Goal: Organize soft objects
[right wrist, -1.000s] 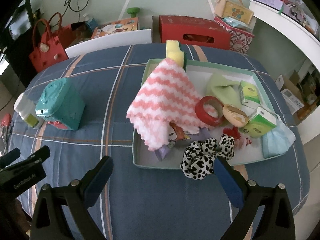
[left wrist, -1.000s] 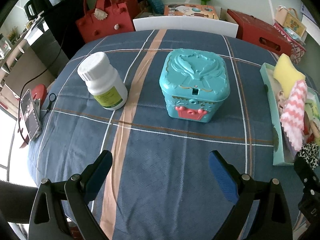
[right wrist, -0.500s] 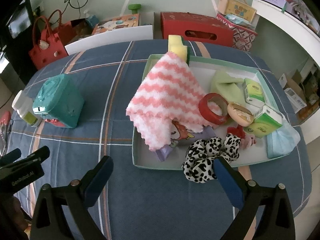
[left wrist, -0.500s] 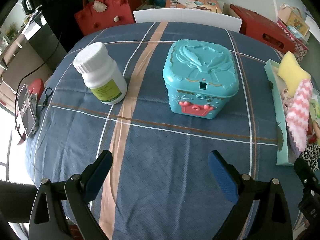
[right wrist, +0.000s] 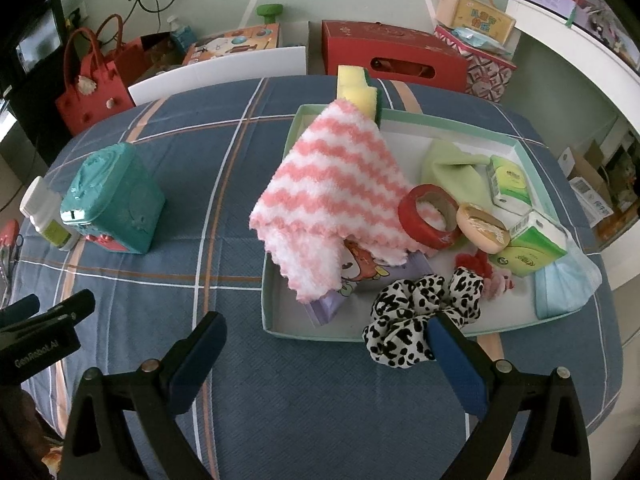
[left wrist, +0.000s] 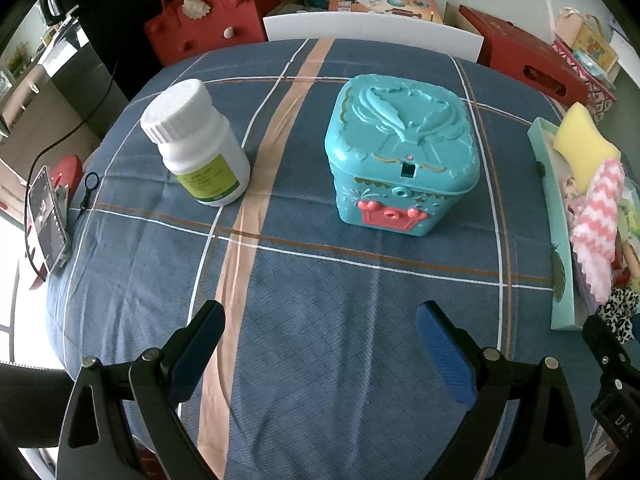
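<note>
Pink-white wavy cloth and leopard scrunchie drape over the tray's rim.

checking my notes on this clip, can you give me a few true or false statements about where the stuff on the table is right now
1. Both the left gripper and the right gripper are open and empty. True.
2. The pink striped cloth lies flat on the tablecloth outside the tray. False: it is draped over things in the tray.
3. The teal box has its lid shut. True.
4. The white bottle lies on its side. False: it stands upright, capped.
5. The leopard scrunchie hangs over the tray's near rim. True.
</note>
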`<state>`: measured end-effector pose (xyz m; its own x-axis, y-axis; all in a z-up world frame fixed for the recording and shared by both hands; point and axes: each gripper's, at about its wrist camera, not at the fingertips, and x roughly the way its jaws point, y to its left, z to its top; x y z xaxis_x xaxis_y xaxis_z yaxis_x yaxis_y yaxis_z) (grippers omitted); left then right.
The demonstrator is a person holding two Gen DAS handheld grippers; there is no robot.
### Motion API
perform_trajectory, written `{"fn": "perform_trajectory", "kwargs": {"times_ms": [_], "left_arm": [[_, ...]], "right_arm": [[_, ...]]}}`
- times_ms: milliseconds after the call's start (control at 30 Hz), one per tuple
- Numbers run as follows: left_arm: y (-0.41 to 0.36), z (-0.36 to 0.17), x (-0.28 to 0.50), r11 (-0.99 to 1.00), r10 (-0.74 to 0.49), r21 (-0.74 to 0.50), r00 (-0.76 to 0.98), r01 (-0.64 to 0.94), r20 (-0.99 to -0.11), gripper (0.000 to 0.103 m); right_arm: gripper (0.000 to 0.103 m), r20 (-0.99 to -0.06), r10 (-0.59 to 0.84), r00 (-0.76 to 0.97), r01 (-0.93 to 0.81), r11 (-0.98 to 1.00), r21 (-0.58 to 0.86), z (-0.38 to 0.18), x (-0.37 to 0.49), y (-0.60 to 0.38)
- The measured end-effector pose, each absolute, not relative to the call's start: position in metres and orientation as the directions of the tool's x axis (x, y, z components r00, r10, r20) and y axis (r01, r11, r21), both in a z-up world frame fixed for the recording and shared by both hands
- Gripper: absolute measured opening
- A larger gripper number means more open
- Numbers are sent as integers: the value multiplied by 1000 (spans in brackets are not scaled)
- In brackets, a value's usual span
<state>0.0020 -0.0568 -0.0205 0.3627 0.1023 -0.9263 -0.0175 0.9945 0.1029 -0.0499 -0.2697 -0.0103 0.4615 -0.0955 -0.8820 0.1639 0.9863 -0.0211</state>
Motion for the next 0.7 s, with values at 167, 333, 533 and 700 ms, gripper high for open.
{"fn": "perform_trajectory", "kwargs": {"times_ms": [167,333,533,700], "left_arm": [[-56,-23,2,994,104,105,359,-17,-928,96],[-56,-25,3,994,105,107,356,-15,-929,96],[-57,-26,4,994,104,106,355,-15,-929,96],[-57,-25,3,994,104,106,355,-14,-929,96]], "right_arm": [[102,-883,-96,460,163,986,-22,-11,-50,-269],[102,-884,-95,459,164,986,-21,-12,-50,-270],[102,-884,-96,457,165,986,-22,-12,-50,-270],[102,-884,-97,457,165,986,-22,-13,-50,-270]]}}
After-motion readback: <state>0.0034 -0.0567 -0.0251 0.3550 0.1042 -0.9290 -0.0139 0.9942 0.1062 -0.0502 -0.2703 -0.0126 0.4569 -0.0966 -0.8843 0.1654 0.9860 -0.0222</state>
